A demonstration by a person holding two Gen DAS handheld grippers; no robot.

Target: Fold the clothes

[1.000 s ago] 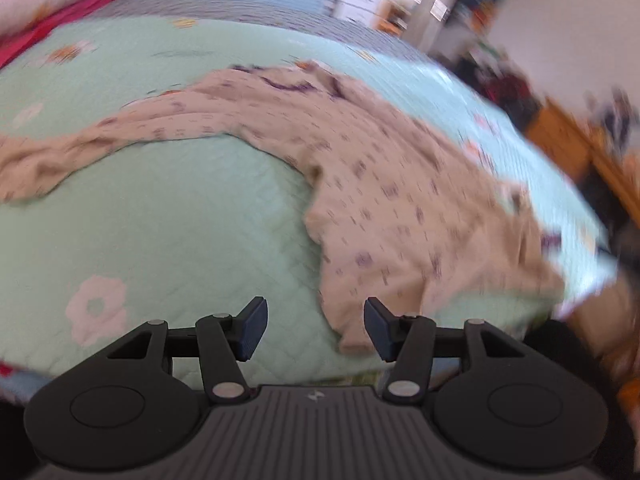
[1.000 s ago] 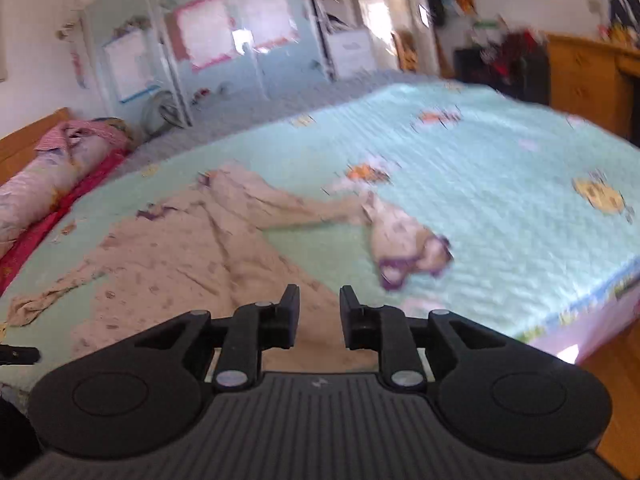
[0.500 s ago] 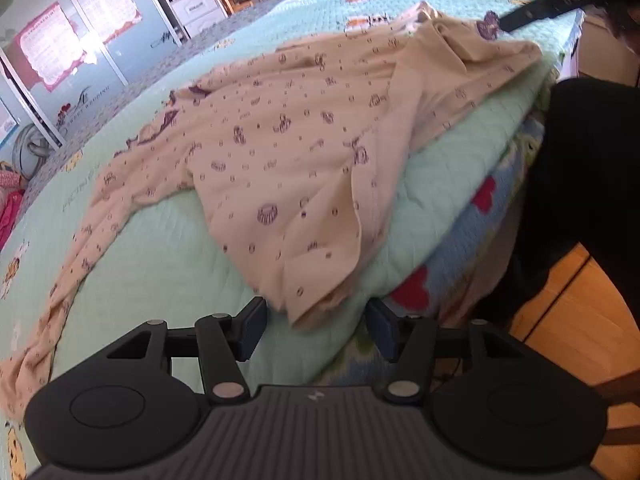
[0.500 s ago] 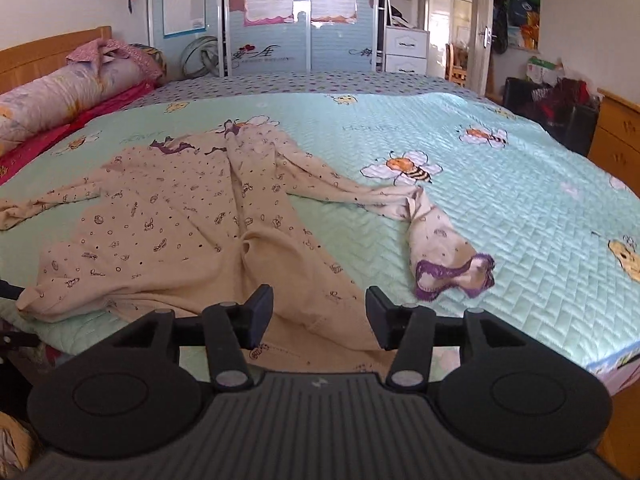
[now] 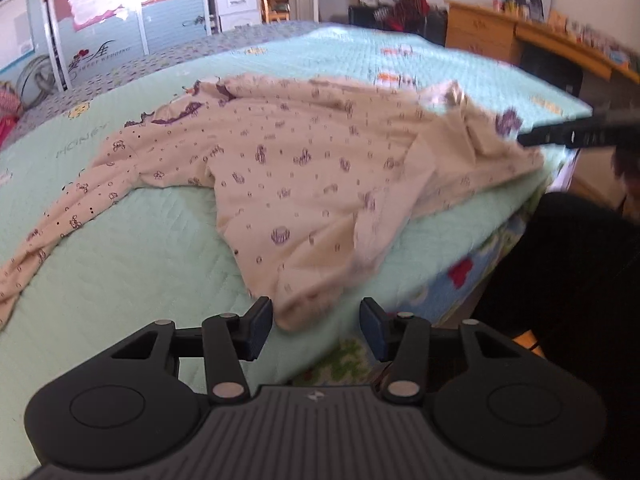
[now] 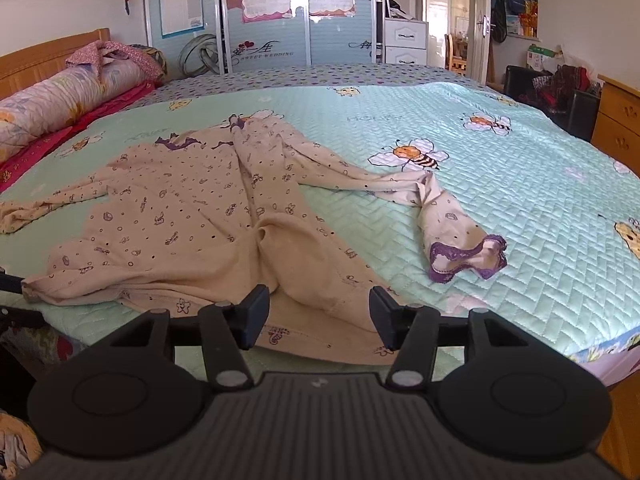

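A beige long-sleeved garment (image 5: 304, 168) with small purple prints lies spread on the green quilted bed (image 5: 120, 256). Its hem corner hangs near the bed's front edge, between the fingers of my left gripper (image 5: 316, 320), whose jaws are closing; the pads do not touch the cloth. In the right wrist view the garment (image 6: 180, 216) lies with one sleeve trailing right to a purple-trimmed cuff (image 6: 464, 252). My right gripper (image 6: 318, 312) hovers over the hem with jaws opening and pads clear of the cloth. It shows as a dark bar (image 5: 580, 134) in the left view.
A rolled floral quilt (image 6: 60, 96) and a wooden headboard (image 6: 44, 56) stand at the bed's left end. A wooden dresser (image 6: 620, 120) is at the right, a wardrobe with sliding doors (image 6: 264, 16) behind. A person's dark clothing (image 5: 568, 280) is beside the bed edge.
The right jaws have spread from nearly shut to wide. Both grippers have drawn in toward the hem at the bed's front edge, and the left view has rolled level.
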